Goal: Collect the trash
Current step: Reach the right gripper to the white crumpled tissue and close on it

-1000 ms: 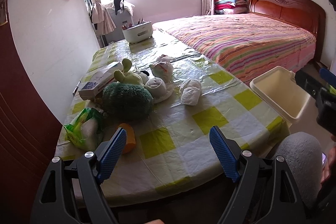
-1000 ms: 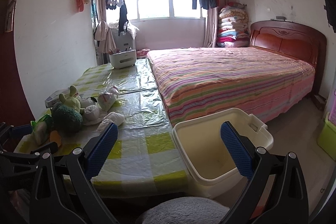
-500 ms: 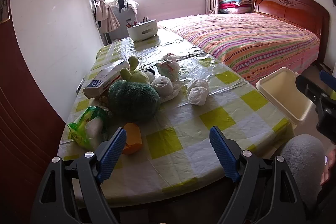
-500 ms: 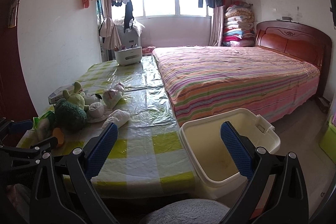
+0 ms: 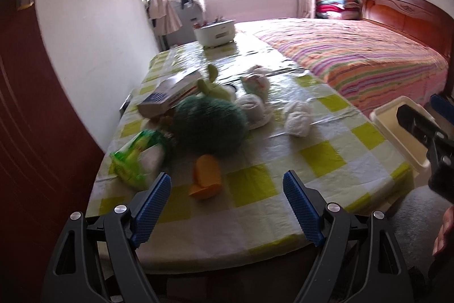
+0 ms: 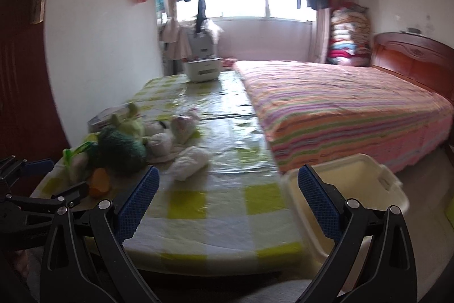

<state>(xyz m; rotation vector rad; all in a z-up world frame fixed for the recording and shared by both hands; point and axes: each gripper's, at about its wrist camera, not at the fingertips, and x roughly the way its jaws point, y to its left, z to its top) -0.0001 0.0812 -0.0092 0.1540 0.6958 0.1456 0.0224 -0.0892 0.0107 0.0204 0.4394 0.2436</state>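
Both views are smeared by motion blur, and the print on the white cardboard box (image 5: 167, 93) at the far left of the table cannot be read. The right gripper (image 6: 227, 196) shows in the left wrist view only as a dark body cut off at the frame's right edge. The left gripper (image 5: 227, 195) hangs above the near edge of the table covered in a yellow-and-white checked plastic cloth (image 5: 320, 158), blue-padded fingers (image 5: 151, 206) spread wide and empty; the right gripper's fingers are equally wide, holding nothing. The trash lies in a cluster on the left half: a green-and-white plastic wrapper (image 5: 139, 158), an orange scrap (image 5: 205, 179), crumpled white tissues (image 5: 296, 118) beside a dark green plush toy (image 5: 208, 127). The near right of the cloth lies bare, and the cream plastic bin (image 6: 349, 189) stands just off the table's right edge, beside the striped bed (image 6: 340, 104). Compared with half a second ago, both cameras sit closer to the table and tilt slightly left.
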